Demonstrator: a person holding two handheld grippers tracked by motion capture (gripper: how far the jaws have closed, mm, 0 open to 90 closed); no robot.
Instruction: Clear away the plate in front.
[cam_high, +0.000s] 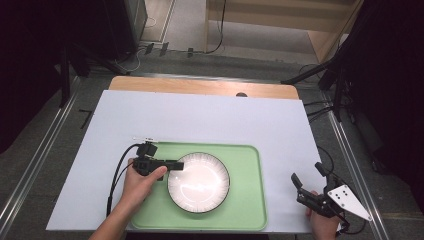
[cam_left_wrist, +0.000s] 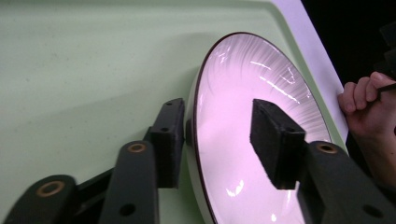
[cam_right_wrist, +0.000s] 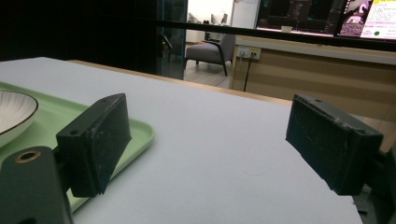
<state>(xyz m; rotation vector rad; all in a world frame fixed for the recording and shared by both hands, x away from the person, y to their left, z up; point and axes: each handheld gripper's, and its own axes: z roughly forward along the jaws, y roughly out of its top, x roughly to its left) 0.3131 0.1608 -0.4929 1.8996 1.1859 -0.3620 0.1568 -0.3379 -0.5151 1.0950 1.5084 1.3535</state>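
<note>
A white plate (cam_high: 198, 182) with a dark rim sits on a green tray (cam_high: 245, 210) at the near edge of a table covered by a pale sheet (cam_high: 210, 120), the tray's front edge running almost flush with the sheet's. The left gripper (cam_high: 176, 165), held in the person's left hand (cam_high: 141, 181), reaches across the plate's left rim; in the left gripper view its jaws straddle that rim, one pad outside the plate by the tray floor and the other over the white inside, and a clear gap shows between the inner pad and the plate, so the jaws stand partly apart and clamp nothing. Whether the outer pad touches the rim is hard to make out, since the rim hides the contact line. The lower part of the plate is cut off at the bottom of that view. The right gripper (cam_high: 306, 179) rests well to the right of the tray near the table's corner, its jaws wide apart and empty; in the right gripper view only a sliver of the plate appears at the left edge. The right hand (cam_high: 324, 224) is cropped by the bottom of the high view. A small pale object (cam_high: 145, 139) lies just beyond the tray's far left corner, too small to identify. Cables (cam_high: 320, 107) and dark stands ring the table.
</note>
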